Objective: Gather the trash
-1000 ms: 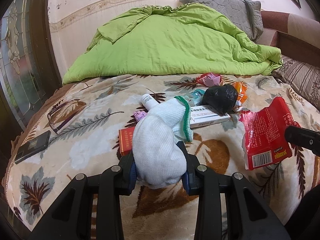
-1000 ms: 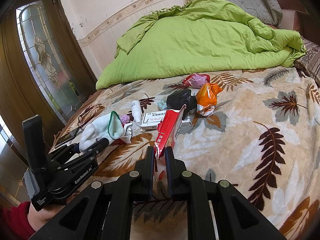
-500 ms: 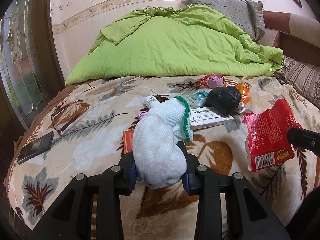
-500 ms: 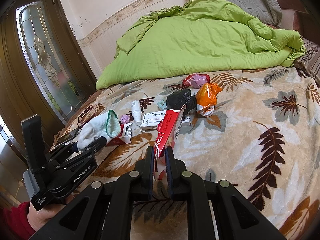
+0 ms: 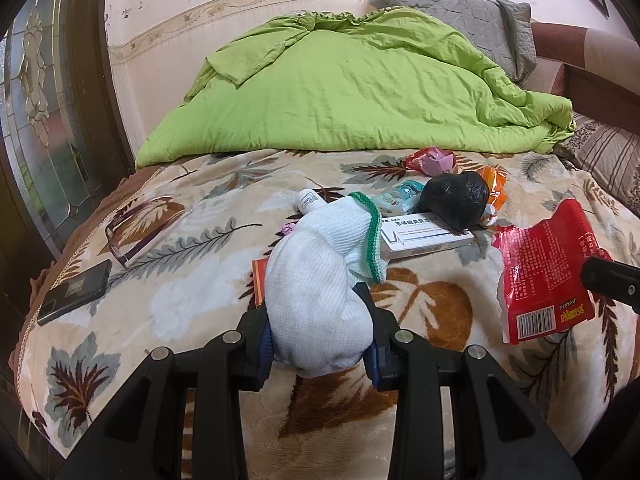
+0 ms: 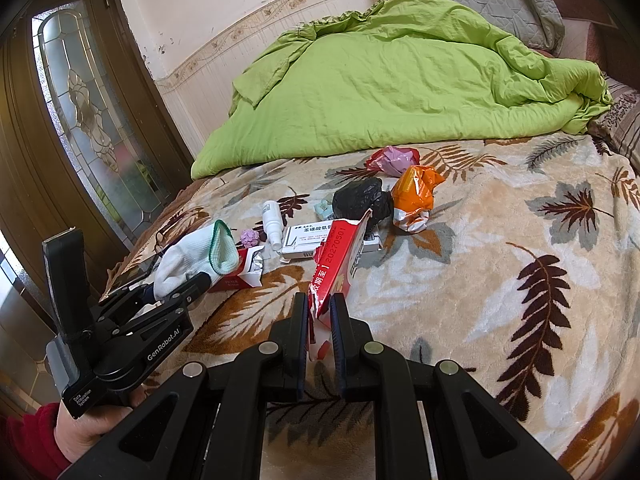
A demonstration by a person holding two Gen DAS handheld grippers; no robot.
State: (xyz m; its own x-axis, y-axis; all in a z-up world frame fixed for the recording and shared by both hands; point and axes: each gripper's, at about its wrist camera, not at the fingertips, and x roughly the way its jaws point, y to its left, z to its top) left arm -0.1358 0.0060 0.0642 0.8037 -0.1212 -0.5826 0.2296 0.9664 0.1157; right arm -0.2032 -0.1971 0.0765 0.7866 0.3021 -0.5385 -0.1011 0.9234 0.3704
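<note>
The left tool (image 5: 320,332) pinches a white sock (image 5: 320,280) above the bed (image 5: 180,300). The right tool (image 6: 320,316) pinches a torn red wrapper (image 6: 340,256). More trash lies at 12 o'clock: a black bag (image 6: 360,200), a white box (image 6: 304,240), an orange wrapper (image 6: 416,196).

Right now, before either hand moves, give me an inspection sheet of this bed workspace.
Surface: leaf-print blanket over the bed.
Job's things: white sock and red wrapper gripped; black bag, orange wrapper, pink wrapper, white box, small bottle lying loose.
Clutter: phone, glasses.
Grippers: left gripper shut on the sock; right gripper shut on the red wrapper.
Cables: nothing seen.
Surroundings: green quilt, grey pillow, glass-panelled door.
</note>
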